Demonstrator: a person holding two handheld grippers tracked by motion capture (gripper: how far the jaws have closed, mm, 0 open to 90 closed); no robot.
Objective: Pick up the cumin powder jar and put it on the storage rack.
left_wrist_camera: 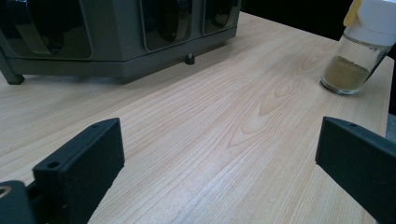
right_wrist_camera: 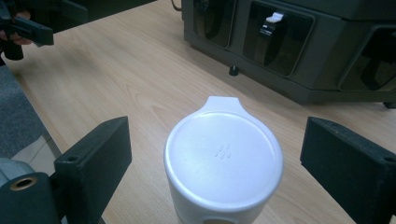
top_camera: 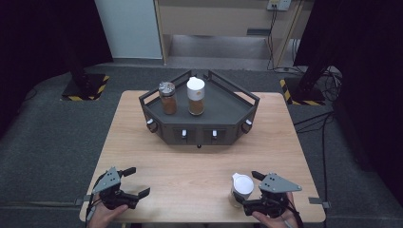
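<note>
The left gripper (top_camera: 134, 182) idles, fingers spread wide over bare tabletop (top_camera: 190, 166), holding nothing. The right gripper (top_camera: 249, 188) has its fingers open either side of the spice jar (top_camera: 241, 189), not yet touching. Glass, rigid, smooth, probably light and breakable: grip the body below the white cap (right_wrist_camera: 224, 158). The left gripper view shows the powder (left_wrist_camera: 345, 73) inside; the right gripper view looks down on the cap.

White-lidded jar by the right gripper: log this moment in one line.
right gripper open, astride white-lidded jar, not gripping | left gripper open, empty
</note>
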